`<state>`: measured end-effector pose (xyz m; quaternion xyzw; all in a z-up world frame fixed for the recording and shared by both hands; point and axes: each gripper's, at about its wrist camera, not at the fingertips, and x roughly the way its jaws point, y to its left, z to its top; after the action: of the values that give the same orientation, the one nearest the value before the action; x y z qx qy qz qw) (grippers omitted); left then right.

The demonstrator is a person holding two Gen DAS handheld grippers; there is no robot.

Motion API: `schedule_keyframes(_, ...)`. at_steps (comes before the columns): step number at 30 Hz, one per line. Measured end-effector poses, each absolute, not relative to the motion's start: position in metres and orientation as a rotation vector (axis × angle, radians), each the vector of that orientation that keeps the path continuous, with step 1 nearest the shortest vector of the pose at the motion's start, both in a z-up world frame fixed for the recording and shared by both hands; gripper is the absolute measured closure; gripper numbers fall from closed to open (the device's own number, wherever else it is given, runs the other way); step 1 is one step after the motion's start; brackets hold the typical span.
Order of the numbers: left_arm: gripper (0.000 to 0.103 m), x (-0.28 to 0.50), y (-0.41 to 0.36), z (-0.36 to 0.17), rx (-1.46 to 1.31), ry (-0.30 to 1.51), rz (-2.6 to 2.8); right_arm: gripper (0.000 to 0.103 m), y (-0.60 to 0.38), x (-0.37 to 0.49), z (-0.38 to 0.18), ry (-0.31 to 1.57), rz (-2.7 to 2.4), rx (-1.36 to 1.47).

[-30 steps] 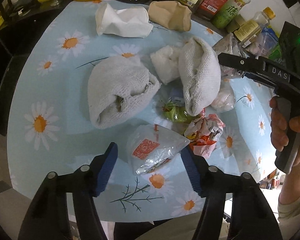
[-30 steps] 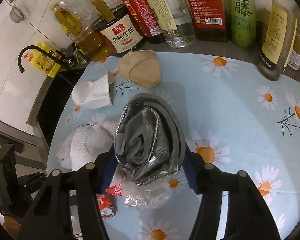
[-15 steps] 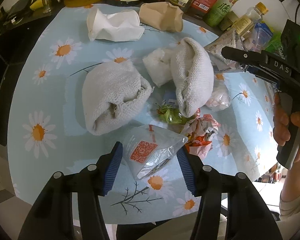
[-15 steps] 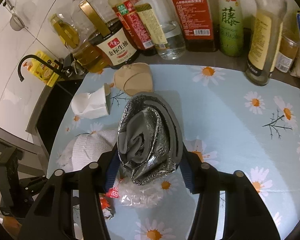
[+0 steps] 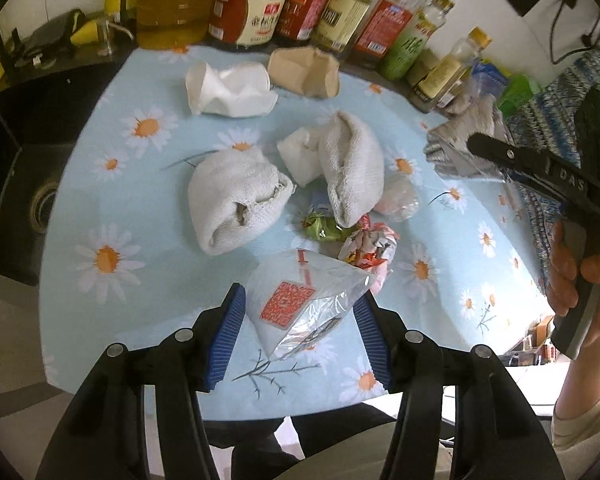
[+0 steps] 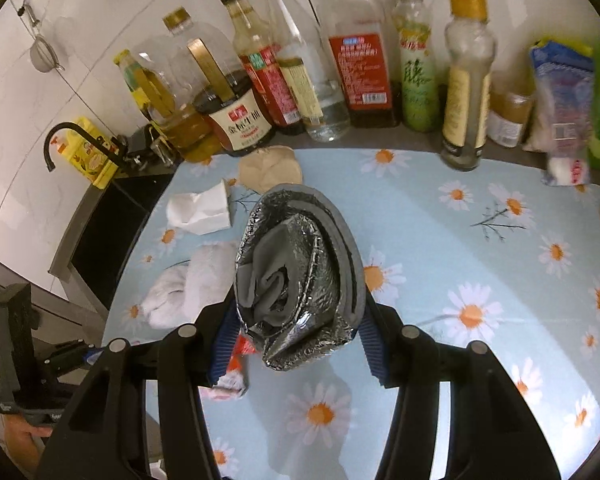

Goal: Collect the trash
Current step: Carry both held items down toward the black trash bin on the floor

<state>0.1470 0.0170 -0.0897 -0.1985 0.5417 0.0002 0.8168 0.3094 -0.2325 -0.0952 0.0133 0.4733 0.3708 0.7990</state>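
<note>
My left gripper [image 5: 298,340] is closing around a clear plastic bag with a red label [image 5: 300,300]; its blue pads sit at the bag's sides. My right gripper [image 6: 294,340] is shut on a rolled silver foil bag [image 6: 296,280], held above the table; it also shows in the left wrist view [image 5: 464,152]. On the daisy tablecloth [image 5: 100,184] lie a red-orange crumpled wrapper [image 5: 368,244], a green wrapper [image 5: 324,228], a crumpled white cup [image 5: 228,88], a crushed brown cup [image 5: 304,72], a tissue [image 5: 300,156] and a clear wad [image 5: 396,200].
Two white knit cloths [image 5: 240,204] [image 5: 352,168] lie mid-table. Several oil and sauce bottles [image 6: 340,72] line the back edge. A black sink and faucet [image 6: 72,140] are at the left. Snack packets [image 6: 560,120] stand back right. The table's front edge is just below my left gripper.
My left gripper has moved forward over the labelled bag and narrowed around it. My right gripper has lifted the foil bag up and to the right, away from the pile.
</note>
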Motion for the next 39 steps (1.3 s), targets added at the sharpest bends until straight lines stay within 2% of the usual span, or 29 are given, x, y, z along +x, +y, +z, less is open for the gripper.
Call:
schedule_keyframes(10, 0.049, 0.095, 0.018, -0.062, -0.403, 1.08, -0.029, 0.049, -0.246, 0.231, -0.076, 0.976, 0.8, 0.023)
schedule_keyframes(17, 0.049, 0.05, 0.024, -0.062, -0.421, 1.065, -0.032, 0.049, -0.23, 0.164, -0.088, 1.0, 0.869, -0.013)
schedule_keyframes(28, 0.049, -0.011, 0.036, -0.102, -0.484, 1.142, -0.018, 0.049, -0.181, 0.079, -0.135, 1.127, 1.005, -0.085)
schedule_keyframes(39, 0.049, -0.05, 0.044, -0.165, -0.576, 1.253, 0.034, 0.049, -0.15, 0.034, -0.203, 1.28, 1.057, -0.2)
